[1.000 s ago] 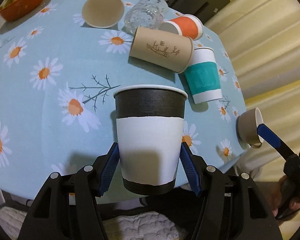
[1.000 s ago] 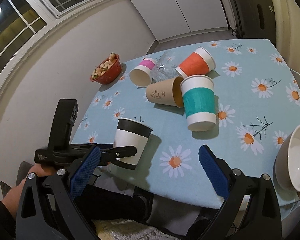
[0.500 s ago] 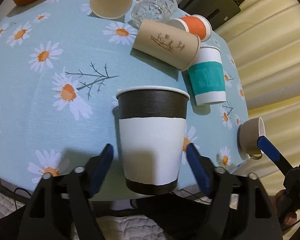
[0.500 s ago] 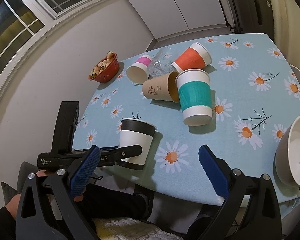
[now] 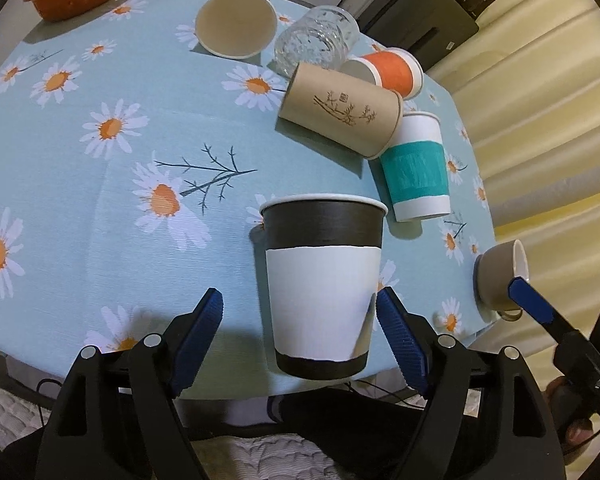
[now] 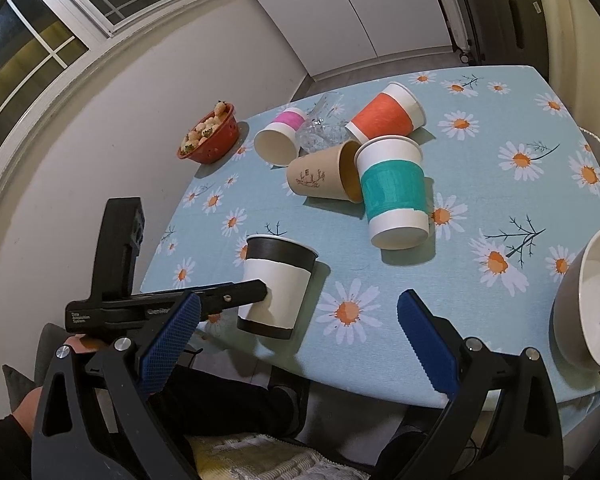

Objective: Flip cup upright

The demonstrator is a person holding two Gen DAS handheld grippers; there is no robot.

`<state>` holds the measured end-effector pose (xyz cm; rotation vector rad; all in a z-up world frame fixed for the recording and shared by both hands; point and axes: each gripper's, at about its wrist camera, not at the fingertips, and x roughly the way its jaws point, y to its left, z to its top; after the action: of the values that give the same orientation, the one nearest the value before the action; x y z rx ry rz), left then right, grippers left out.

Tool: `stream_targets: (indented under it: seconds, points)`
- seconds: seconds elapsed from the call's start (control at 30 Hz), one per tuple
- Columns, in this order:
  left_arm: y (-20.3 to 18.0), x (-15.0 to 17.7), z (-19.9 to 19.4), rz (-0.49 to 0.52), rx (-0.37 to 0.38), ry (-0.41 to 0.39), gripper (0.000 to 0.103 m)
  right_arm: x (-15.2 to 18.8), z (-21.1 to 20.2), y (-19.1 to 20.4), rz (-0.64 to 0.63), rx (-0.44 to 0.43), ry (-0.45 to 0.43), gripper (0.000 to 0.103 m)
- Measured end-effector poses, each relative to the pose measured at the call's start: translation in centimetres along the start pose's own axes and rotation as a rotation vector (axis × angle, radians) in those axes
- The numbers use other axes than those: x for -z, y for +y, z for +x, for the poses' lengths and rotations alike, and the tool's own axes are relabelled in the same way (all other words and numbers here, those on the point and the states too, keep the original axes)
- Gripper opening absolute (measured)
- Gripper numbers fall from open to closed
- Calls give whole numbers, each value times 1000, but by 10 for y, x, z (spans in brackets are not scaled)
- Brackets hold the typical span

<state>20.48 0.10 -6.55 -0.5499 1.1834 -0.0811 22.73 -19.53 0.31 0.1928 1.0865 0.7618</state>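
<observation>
A black-and-white paper cup [image 5: 323, 288] stands upright near the table's front edge; it also shows in the right wrist view [image 6: 278, 286]. My left gripper [image 5: 300, 336] is open, its blue pads apart on either side of the cup's lower half without gripping it. My right gripper [image 6: 296, 344] is open and empty above the front edge of the table. A teal cup [image 6: 394, 196] stands upright. A brown cup [image 6: 324, 174], an orange cup [image 6: 386, 114] and a pink cup [image 6: 280, 138] lie on their sides.
A clear glass [image 5: 316, 40] lies among the cups. A red bowl of food [image 6: 210, 136] sits at the far left corner. A grey bowl [image 6: 588, 300] sits at the right front edge. The tablecloth [image 6: 500, 152] is blue with daisies.
My left gripper has opened and let go of the black-and-white cup, which now stands on the table. The left gripper has drawn back slightly. The right gripper has barely moved.
</observation>
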Motion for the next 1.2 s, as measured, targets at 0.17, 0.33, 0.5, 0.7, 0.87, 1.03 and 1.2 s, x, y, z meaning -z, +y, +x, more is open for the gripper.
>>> stream_targets:
  seconds: [0.17,0.33,0.5,0.7,0.87,1.03,1.2]
  points:
    - [6,2,-19,9,19,-38,77,-1,4,7,-6,9,12,98]
    - [15,9,-41,22,35,-78,77,-2,15,19,-19,14,49,98]
    - [30,27,-61,26,53,-125,77,-5,36,27,1,11,111,98]
    - [51,52,-74,11,66,-175,77,-8,72,26,61,2,209,98]
    - [68,66,-77,-5,83,-200,77,-15,96,28,73,33,261,98]
    - [79,71,-79,-19,119,-219,77,-20,116,30,54,103,296,96]
    - [84,70,-78,-19,169,-220,77,-20,132,27,53,155,337,80]
